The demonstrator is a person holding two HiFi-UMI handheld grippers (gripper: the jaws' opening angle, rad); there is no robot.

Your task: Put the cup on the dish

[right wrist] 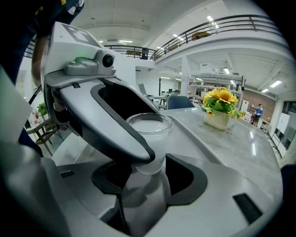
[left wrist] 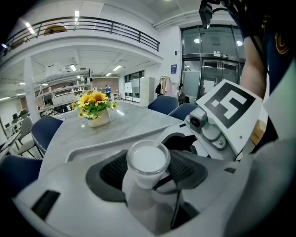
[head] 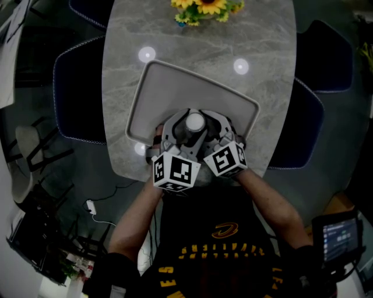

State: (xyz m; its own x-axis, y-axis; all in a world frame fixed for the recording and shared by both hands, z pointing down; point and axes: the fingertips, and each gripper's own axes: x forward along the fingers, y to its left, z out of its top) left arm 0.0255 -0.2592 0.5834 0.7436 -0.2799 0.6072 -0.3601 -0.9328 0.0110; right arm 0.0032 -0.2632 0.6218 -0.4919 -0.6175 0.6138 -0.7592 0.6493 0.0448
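Note:
A frosted clear cup [head: 194,123] stands upright between both grippers, over the near edge of the grey rectangular dish [head: 156,82]. My left gripper [head: 183,130] and right gripper [head: 207,129] come in side by side from the near side, and their jaws overlap around the cup. In the left gripper view the cup [left wrist: 147,159] sits in the notch of the closed jaws, with the dish rim [left wrist: 92,148] behind it. In the right gripper view the cup [right wrist: 149,136] is gripped the same way, and the left gripper's jaw crosses its left side. Whether the cup's base touches the dish is hidden.
The dish lies on an oval marble table [head: 265,41]. A white pot of sunflowers [head: 204,9] stands at the table's far end. Dark blue chairs [head: 76,99] flank the table on both sides. A small screen [head: 341,236] is by the person's right elbow.

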